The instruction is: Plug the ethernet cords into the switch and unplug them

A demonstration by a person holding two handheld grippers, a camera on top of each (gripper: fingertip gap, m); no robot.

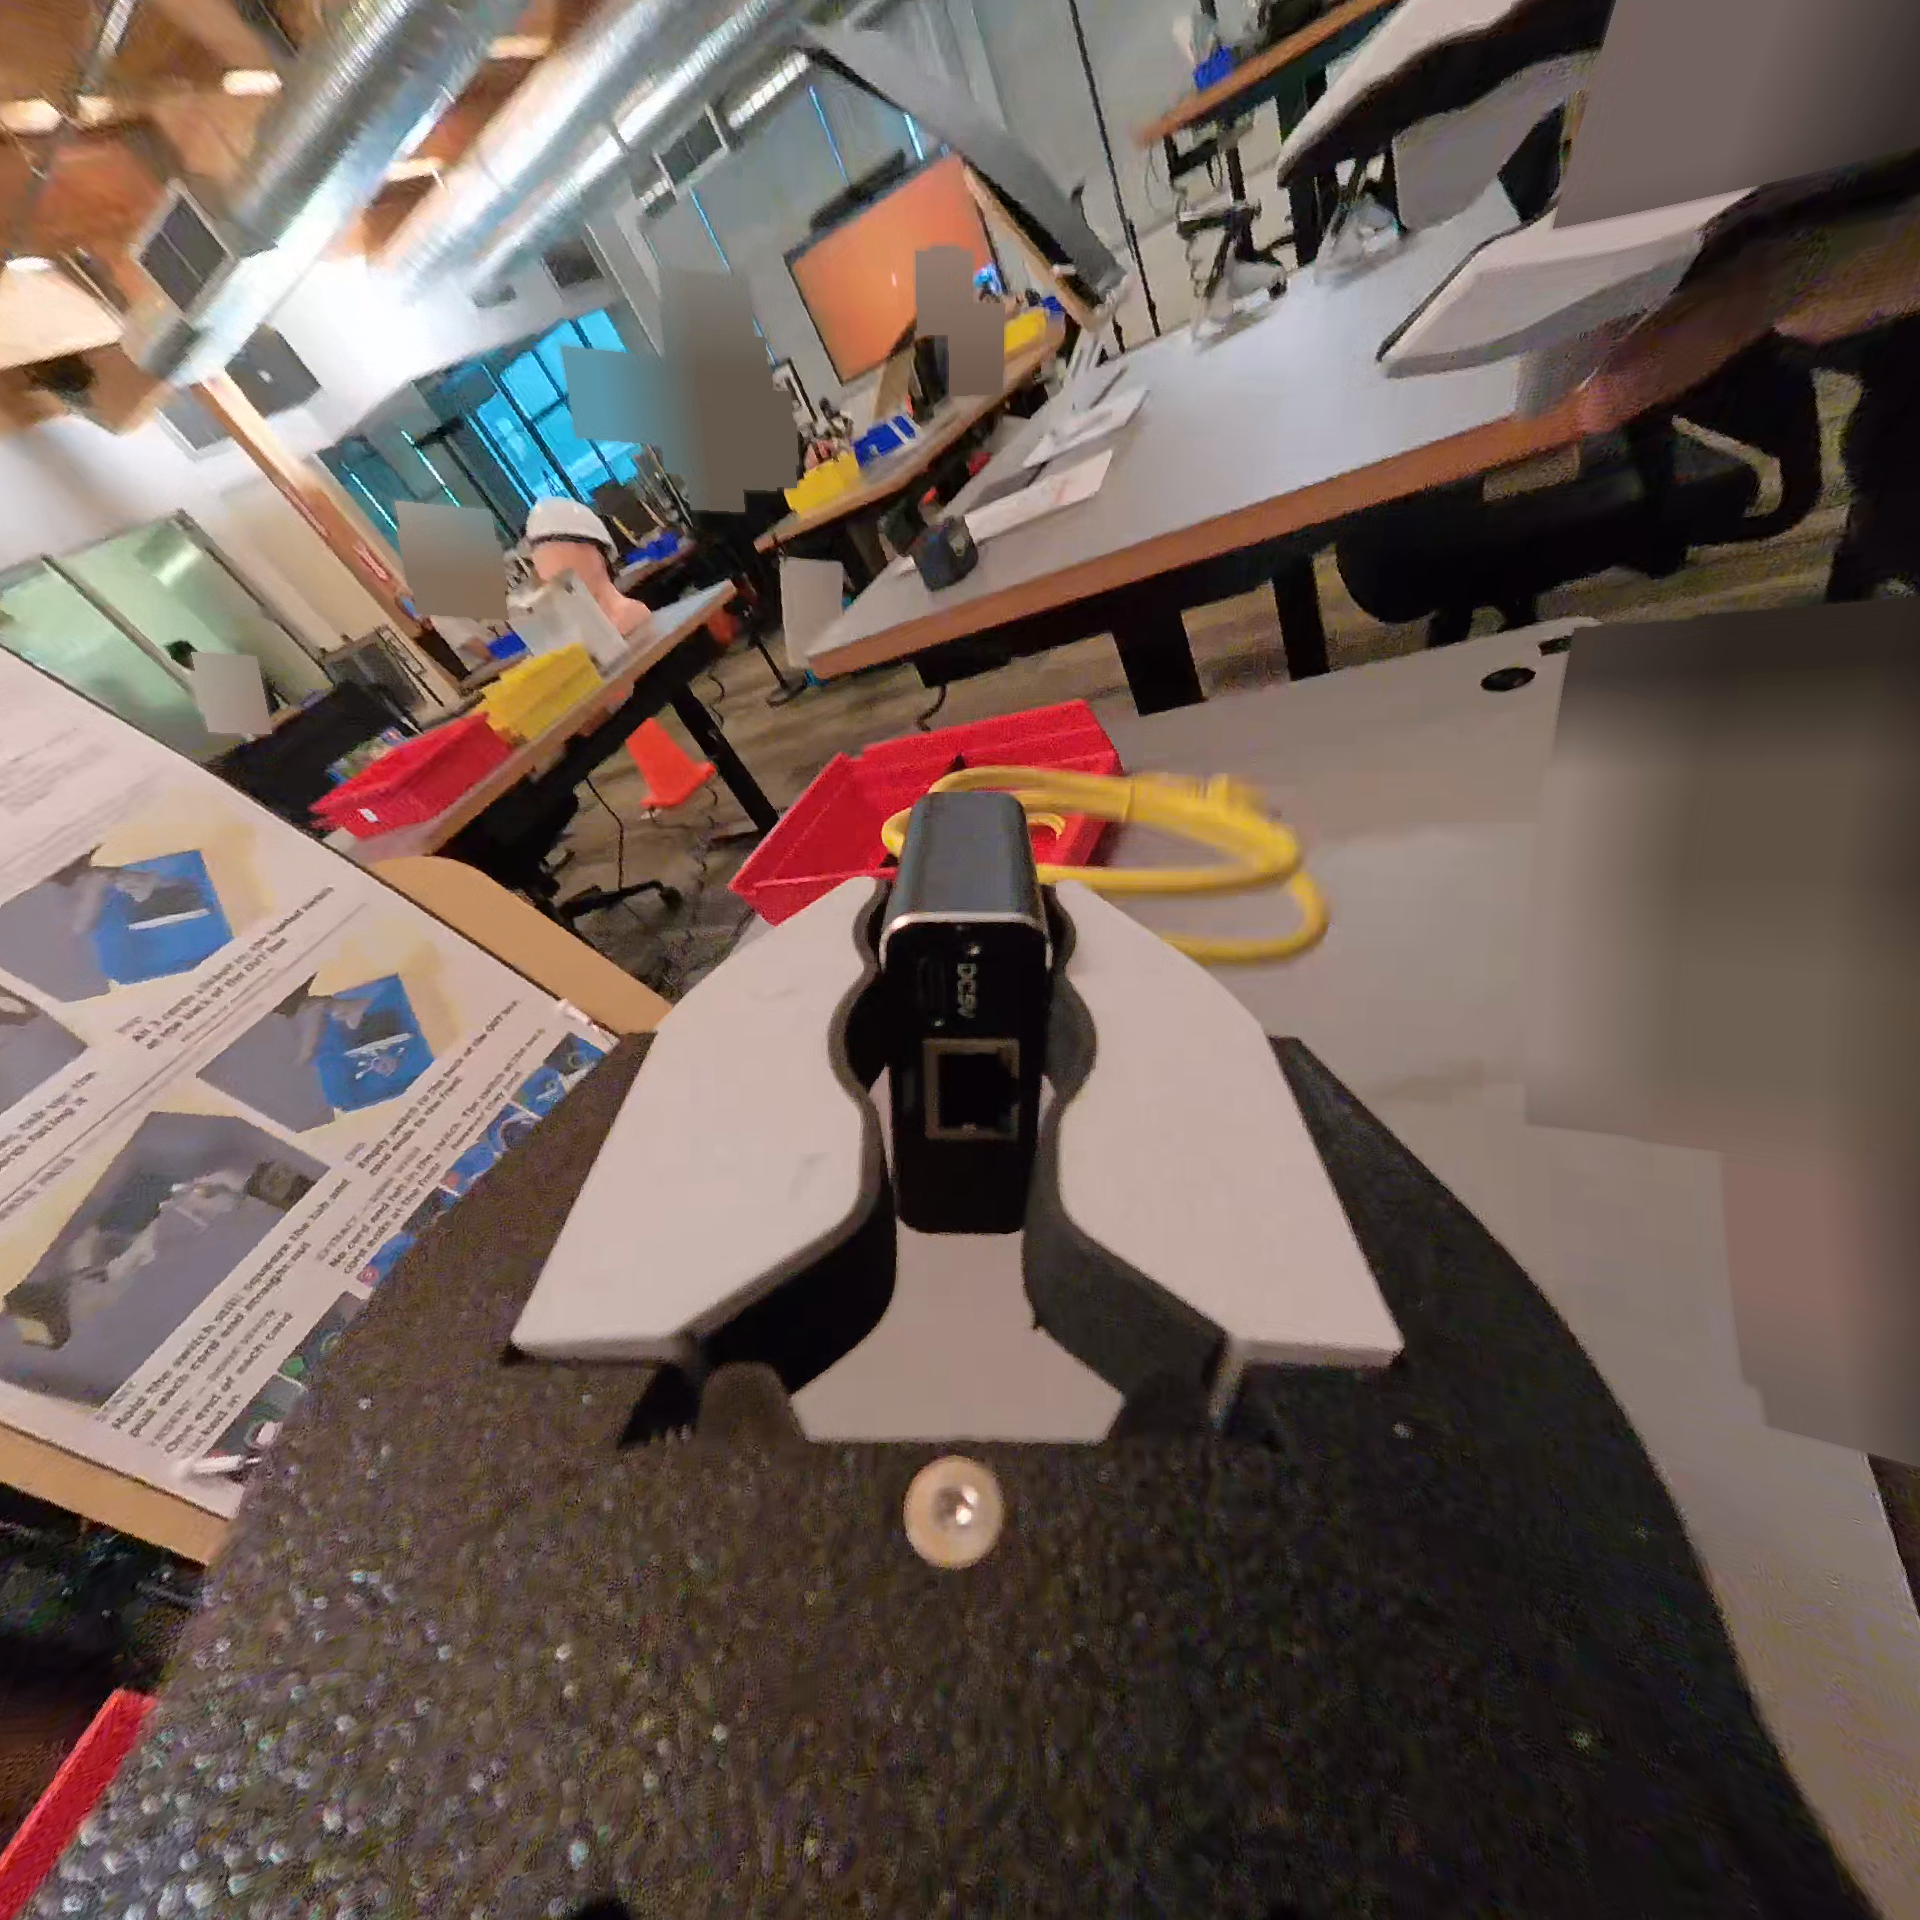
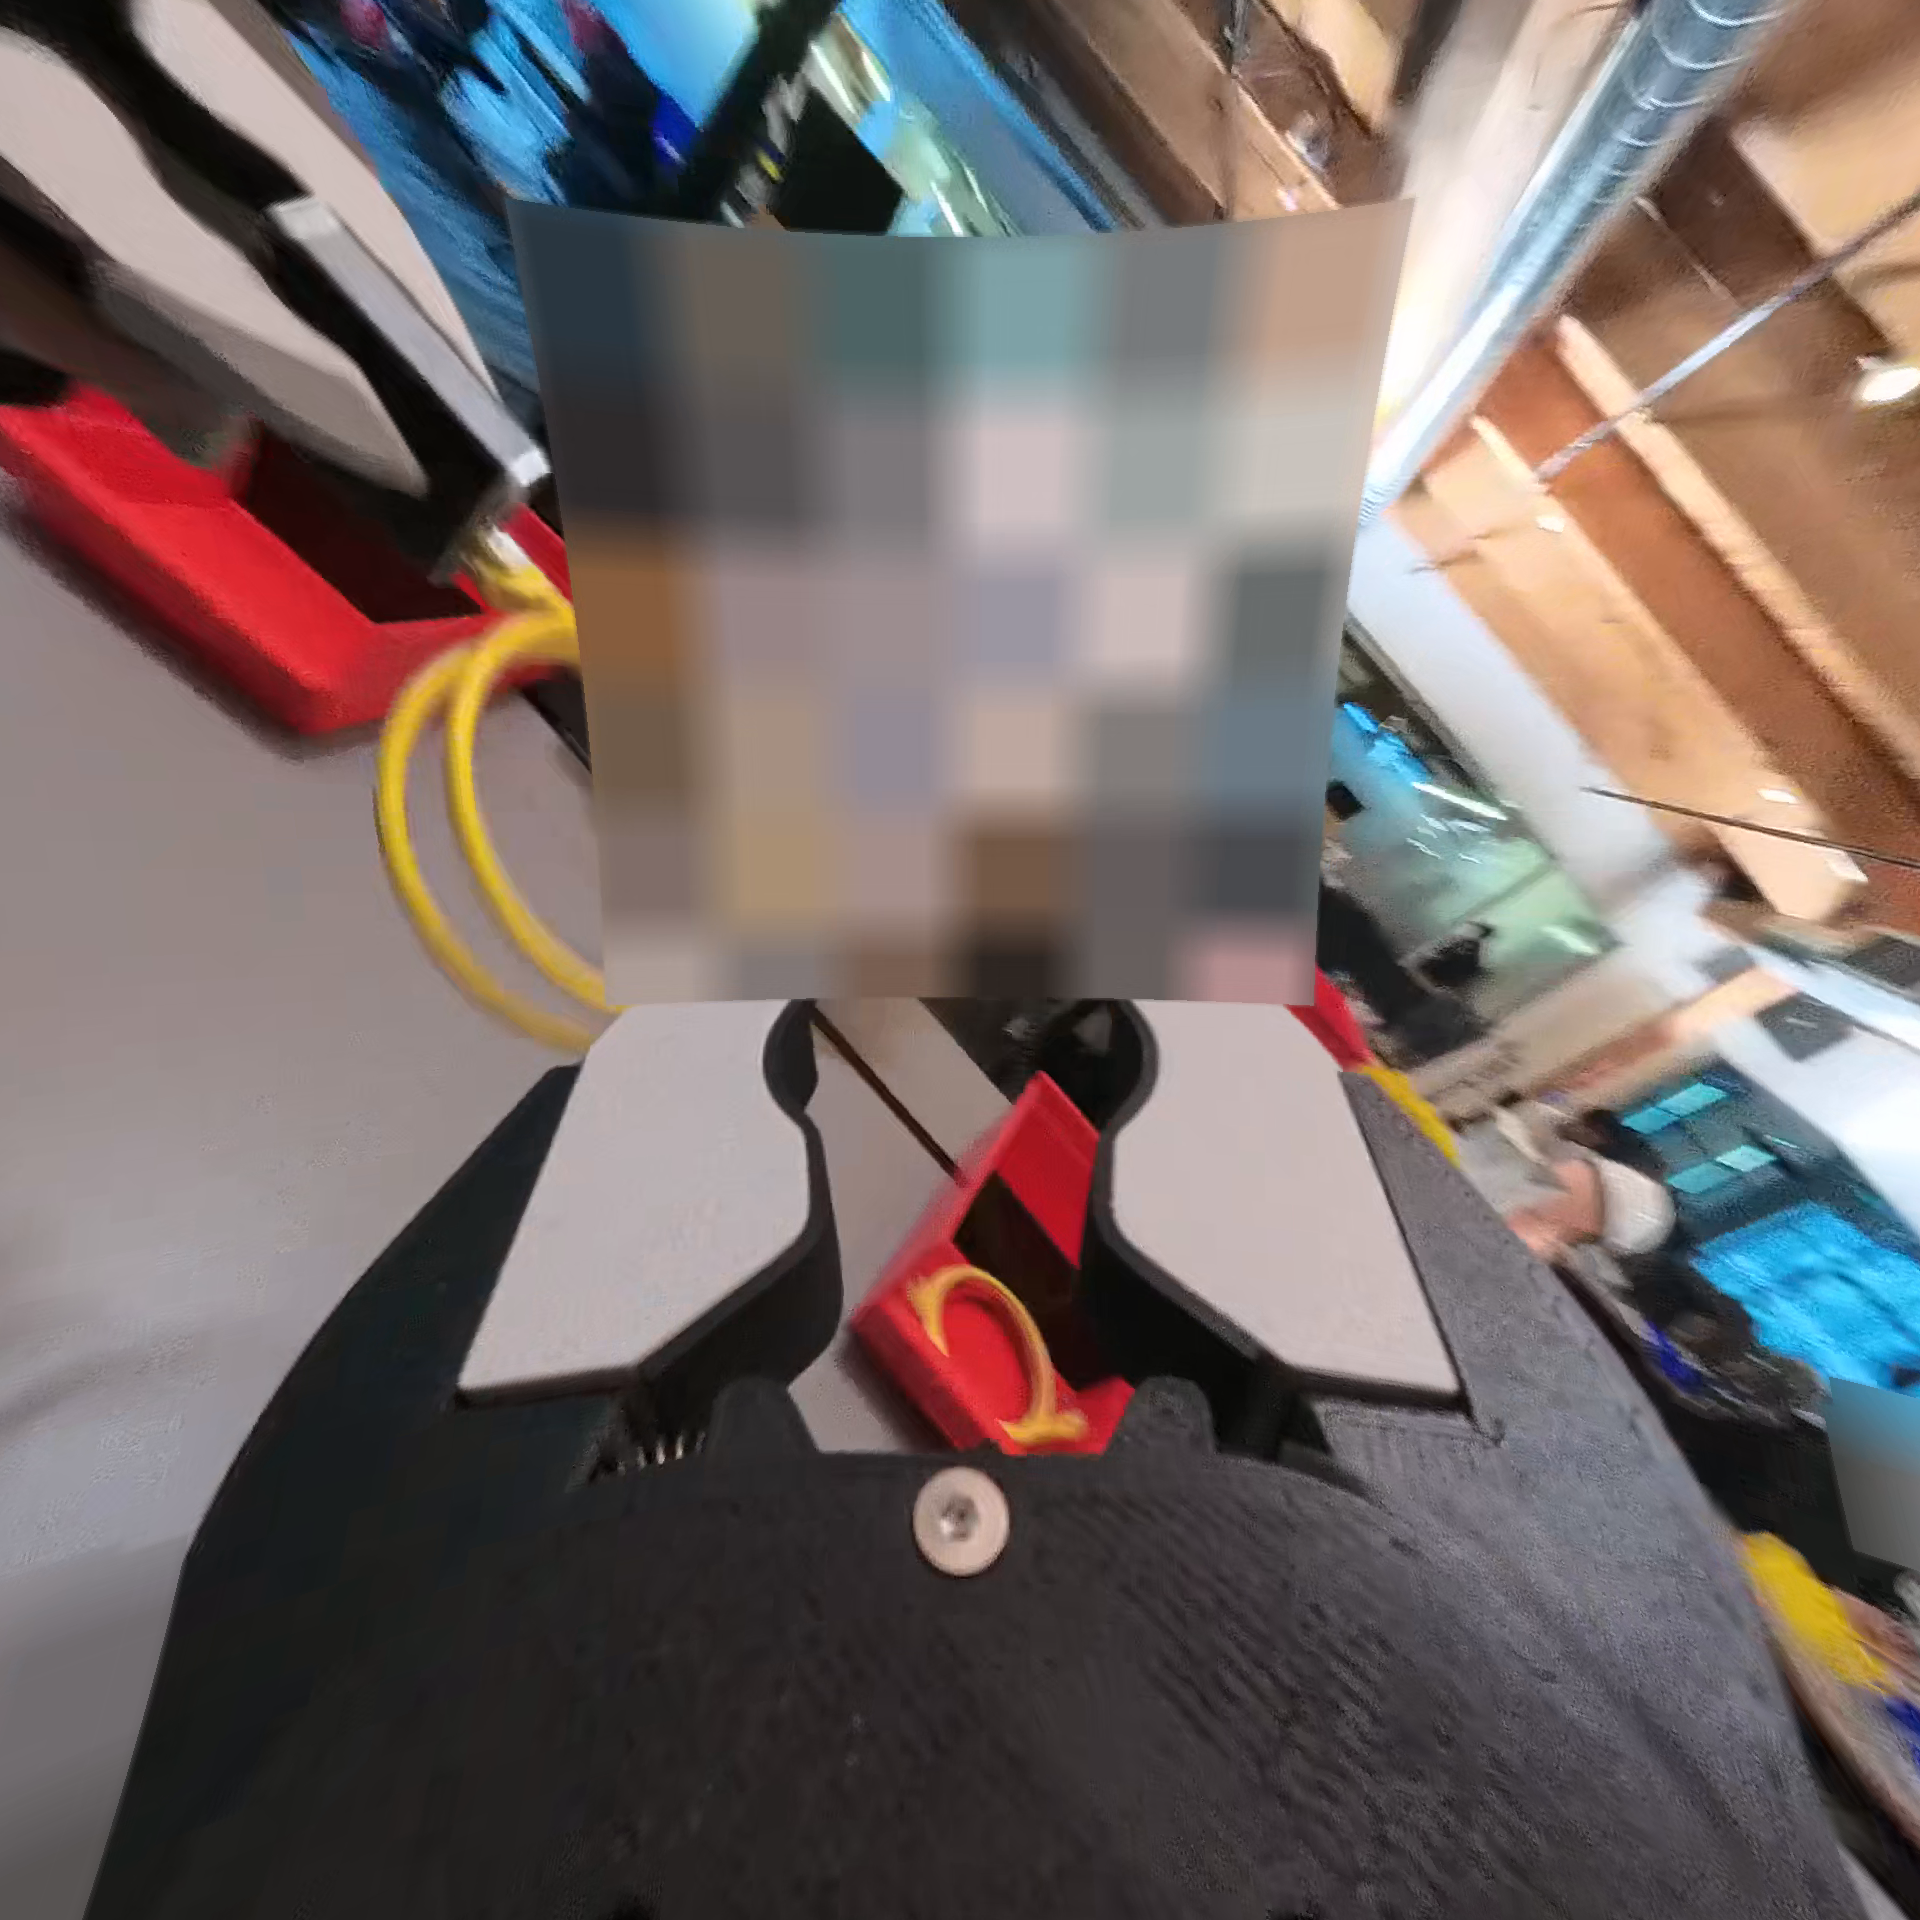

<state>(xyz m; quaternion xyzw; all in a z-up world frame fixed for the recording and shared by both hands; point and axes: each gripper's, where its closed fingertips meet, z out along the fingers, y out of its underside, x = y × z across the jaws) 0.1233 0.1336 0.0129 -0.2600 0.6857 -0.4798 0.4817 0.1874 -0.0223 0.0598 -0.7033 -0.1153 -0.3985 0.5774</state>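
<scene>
My left gripper (image 1: 961,935) is shut on a small black switch (image 1: 961,1039), held upright with an empty port facing the camera. A yellow ethernet cord (image 1: 1195,831) loops on the grey table behind it, with one end blurred. In the right wrist view the left gripper (image 2: 312,343) shows at the upper left, and the yellow cord (image 2: 457,790) runs up to the switch's far end (image 2: 488,520) and seems plugged in there. My right gripper (image 2: 961,1049) is open and empty above a red bin (image 2: 935,1340) that holds a piece of yellow cord (image 2: 1023,1351).
A red bin (image 1: 935,779) sits on the grey table (image 1: 1403,987) behind the switch. A printed instruction sheet (image 1: 208,1091) lies at the left. Other tables with red and yellow bins (image 1: 540,675) stand farther back. Mosaic patches cover much of the right wrist view.
</scene>
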